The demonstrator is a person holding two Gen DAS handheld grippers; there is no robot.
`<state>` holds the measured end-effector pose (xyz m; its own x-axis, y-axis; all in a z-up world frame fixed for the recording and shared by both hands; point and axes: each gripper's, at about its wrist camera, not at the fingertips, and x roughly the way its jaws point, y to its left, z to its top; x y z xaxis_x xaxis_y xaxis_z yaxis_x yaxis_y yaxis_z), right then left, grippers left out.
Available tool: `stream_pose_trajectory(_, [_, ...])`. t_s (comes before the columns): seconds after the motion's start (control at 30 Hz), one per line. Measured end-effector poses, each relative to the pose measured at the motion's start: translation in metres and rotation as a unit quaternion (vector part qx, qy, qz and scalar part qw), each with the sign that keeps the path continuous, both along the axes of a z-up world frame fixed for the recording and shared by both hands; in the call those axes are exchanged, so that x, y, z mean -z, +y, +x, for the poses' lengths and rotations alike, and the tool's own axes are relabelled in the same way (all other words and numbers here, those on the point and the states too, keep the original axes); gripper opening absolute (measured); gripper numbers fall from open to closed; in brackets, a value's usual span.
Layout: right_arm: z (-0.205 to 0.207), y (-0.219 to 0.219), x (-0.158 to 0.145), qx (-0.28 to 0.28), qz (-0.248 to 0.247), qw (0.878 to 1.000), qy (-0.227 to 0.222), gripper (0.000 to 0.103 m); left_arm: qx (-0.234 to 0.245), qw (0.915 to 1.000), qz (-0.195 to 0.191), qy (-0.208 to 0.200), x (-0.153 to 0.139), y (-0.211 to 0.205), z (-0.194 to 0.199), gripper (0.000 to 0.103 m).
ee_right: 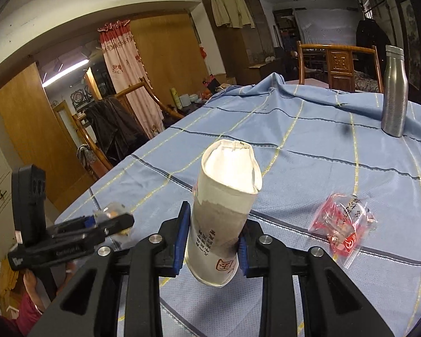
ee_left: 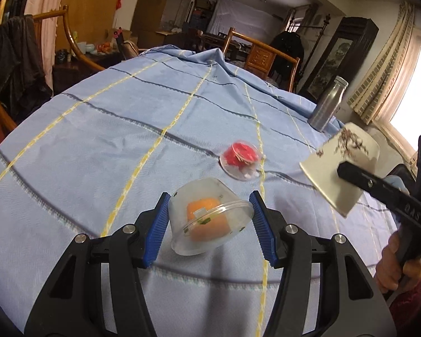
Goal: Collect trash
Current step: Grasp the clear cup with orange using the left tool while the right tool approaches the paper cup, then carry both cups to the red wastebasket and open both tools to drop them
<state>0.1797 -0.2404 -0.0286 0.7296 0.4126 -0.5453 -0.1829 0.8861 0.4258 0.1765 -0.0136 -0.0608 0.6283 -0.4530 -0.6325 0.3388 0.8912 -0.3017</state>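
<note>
A clear plastic cup [ee_left: 207,219] with an orange piece inside lies on its side on the blue cloth, between the blue pads of my left gripper [ee_left: 209,224]. The jaws stand open, apart from the cup's sides. My right gripper [ee_right: 212,241] is shut on a crushed white paper cup [ee_right: 224,196] and holds it above the table; the cup also shows in the left wrist view [ee_left: 339,168]. A red plastic bag [ee_right: 342,227] lies on the cloth to the right; in the left wrist view it [ee_left: 240,158] lies beyond the clear cup.
A steel bottle [ee_right: 394,92] stands near the far right edge of the table, also in the left wrist view [ee_left: 327,106]. The blue checked tablecloth [ee_left: 126,129] is bunched at the far end. Wooden chairs [ee_right: 339,64] stand around the table.
</note>
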Motion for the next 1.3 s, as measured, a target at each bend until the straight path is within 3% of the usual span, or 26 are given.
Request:
stream_pose_trajectory(0.4, [-0.022, 0.009, -0.015, -0.016, 0.015, 0.999, -0.026, 0.030, -0.044, 0.9983, 0.011, -0.037, -0.030, 0.030, -0.051, 0.057])
stream_pose_trajectory(0.7, [-0.047, 0.023, -0.029, -0.038, 0.042, 0.997, -0.055, 0.030, -0.118, 0.9912, 0.021, -0.057, -0.045, 0.087, -0.103, 0.057])
stream_pose_trajectory(0.93, [-0.061, 0.051, -0.036, -0.065, 0.052, 0.995, -0.058, 0.030, -0.210, 0.9758, 0.024, -0.054, -0.042, 0.160, -0.149, 0.057])
stream_pose_trajectory(1.13, [-0.067, 0.085, -0.046, -0.090, 0.042, 0.993, -0.058, 0.030, -0.308, 0.9509, 0.007, -0.032, -0.020, 0.244, -0.179, 0.057])
stream_pose_trajectory(1.3, [-0.068, 0.125, -0.052, -0.114, 0.029, 0.992, -0.052, 0.030, -0.347, 0.9376, -0.003, -0.014, 0.002, 0.290, -0.186, 0.057])
